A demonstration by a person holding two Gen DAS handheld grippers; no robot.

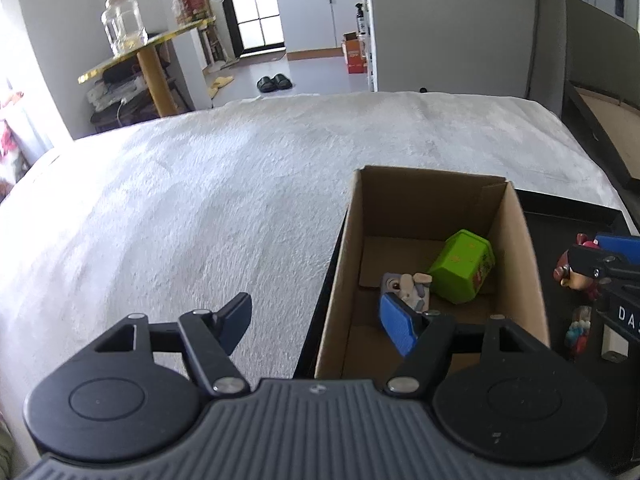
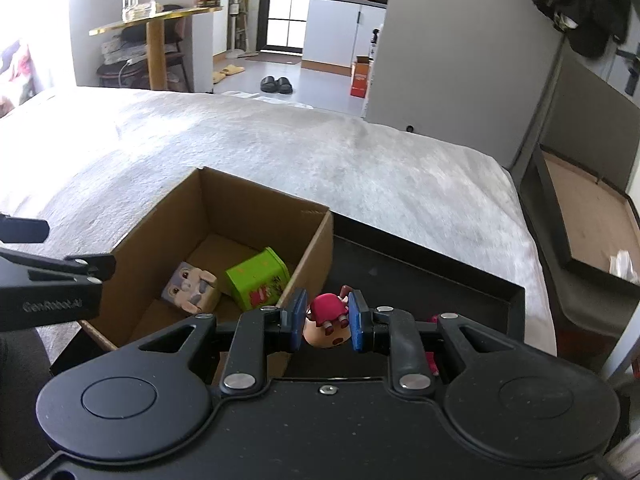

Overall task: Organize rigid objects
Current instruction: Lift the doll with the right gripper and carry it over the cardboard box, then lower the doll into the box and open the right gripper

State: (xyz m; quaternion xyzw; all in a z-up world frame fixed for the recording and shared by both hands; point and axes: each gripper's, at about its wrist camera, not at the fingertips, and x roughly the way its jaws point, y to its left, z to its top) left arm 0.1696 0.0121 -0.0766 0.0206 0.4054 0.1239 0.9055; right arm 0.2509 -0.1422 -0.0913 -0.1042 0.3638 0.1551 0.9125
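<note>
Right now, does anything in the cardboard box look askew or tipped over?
Yes. The green tin lies tipped on its side in the cardboard box, leaning beside the grey block toy. Nothing looks spilled or damaged.

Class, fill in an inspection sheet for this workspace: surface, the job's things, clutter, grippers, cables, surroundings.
Surface: white blanket under a black tray.
Job's things: cardboard box holds a green tin on its side and a grey cube toy; a red figurine is upside down in the right gripper; one more small figure lies on the tray.
Clutter: nothing seen.
Grippers: left gripper open, empty; right gripper shut on the figurine.
Cables: one hanging at the side table.
Surroundings: glass jar, slippers, kitchen beyond.
</note>
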